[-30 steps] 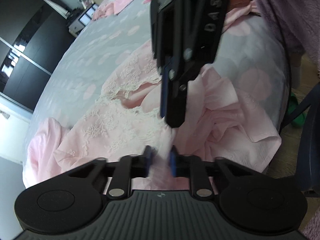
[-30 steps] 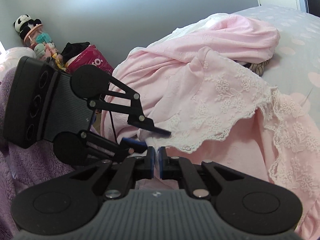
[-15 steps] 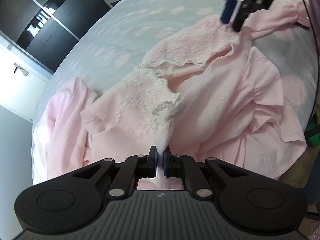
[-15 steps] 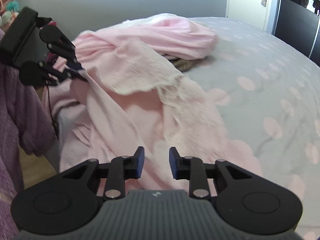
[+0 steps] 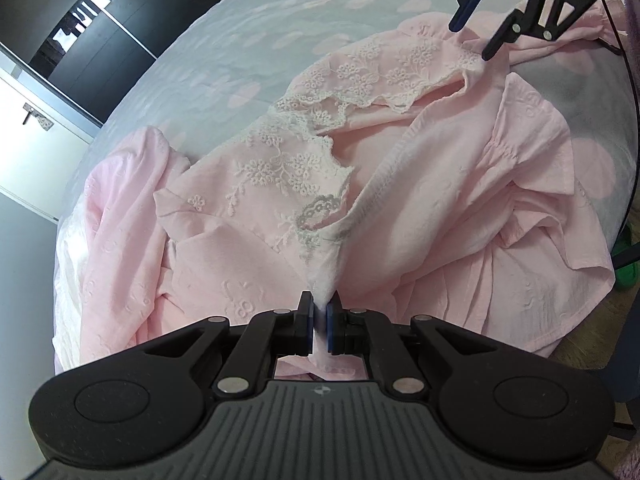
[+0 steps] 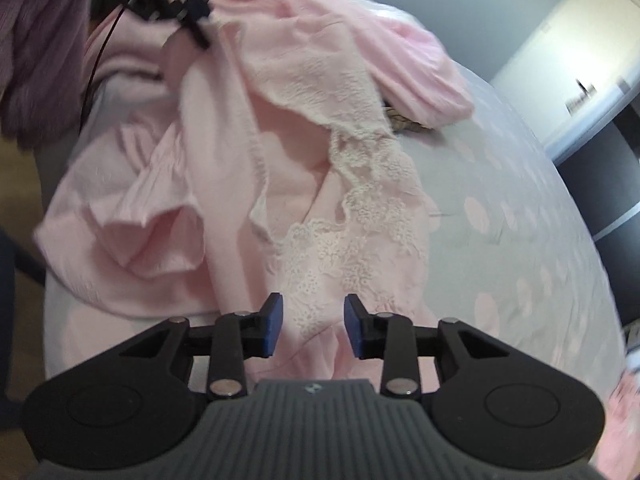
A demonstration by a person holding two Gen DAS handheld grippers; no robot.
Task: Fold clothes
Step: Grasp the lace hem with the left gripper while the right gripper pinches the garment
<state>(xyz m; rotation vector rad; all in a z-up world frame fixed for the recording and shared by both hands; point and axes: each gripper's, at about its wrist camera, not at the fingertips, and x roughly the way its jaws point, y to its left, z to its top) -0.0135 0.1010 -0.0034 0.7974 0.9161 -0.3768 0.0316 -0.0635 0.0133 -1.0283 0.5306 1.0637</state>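
With the left gripper [image 5: 319,314] pinching the pink garment [image 5: 440,208] and the right gripper [image 6: 313,326] opening empty above its lace, a shallow bite could slip.

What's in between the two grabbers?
Only the pink top stretches from the left gripper, which pinches it, to the opening right gripper, shown in the left wrist view.

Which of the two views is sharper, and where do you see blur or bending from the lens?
Left wrist view: sharp, lace on the pink garment is crisp; the bedspread curves strongly from fisheye. Right wrist view: soft with motion blur, lace smeared, the door streaked; only the right gripper looks sharp.
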